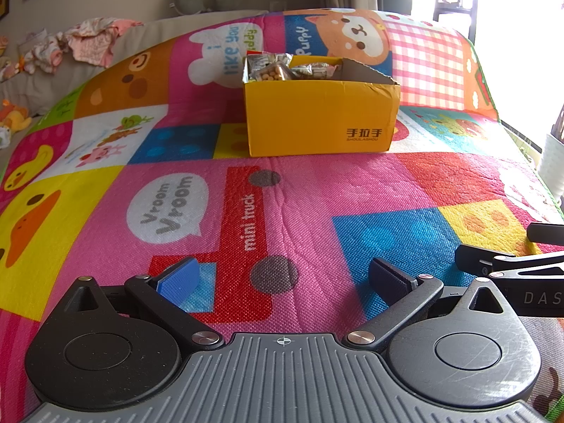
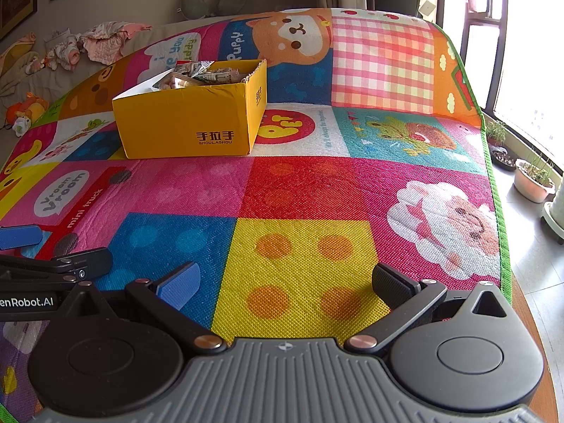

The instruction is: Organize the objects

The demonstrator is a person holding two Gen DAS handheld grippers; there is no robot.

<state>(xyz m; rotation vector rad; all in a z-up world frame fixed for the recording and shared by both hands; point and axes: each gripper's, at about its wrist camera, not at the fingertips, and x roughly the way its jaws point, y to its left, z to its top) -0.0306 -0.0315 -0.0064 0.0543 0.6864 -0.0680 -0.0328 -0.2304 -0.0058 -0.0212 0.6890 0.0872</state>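
Both grippers, left (image 1: 282,278) and right (image 2: 285,282), agape; snacks (image 1: 282,68) in yellow box (image 1: 317,116)

I see my right gripper (image 2: 283,287) low over the patchwork play mat (image 2: 303,190), its 2 fingers spread wide with nothing between them. Far left, a yellow box (image 2: 187,120) sits on the mat, open, with wrapped snacks (image 2: 201,72) inside. The left gripper (image 2: 53,253) shows at the near left edge.
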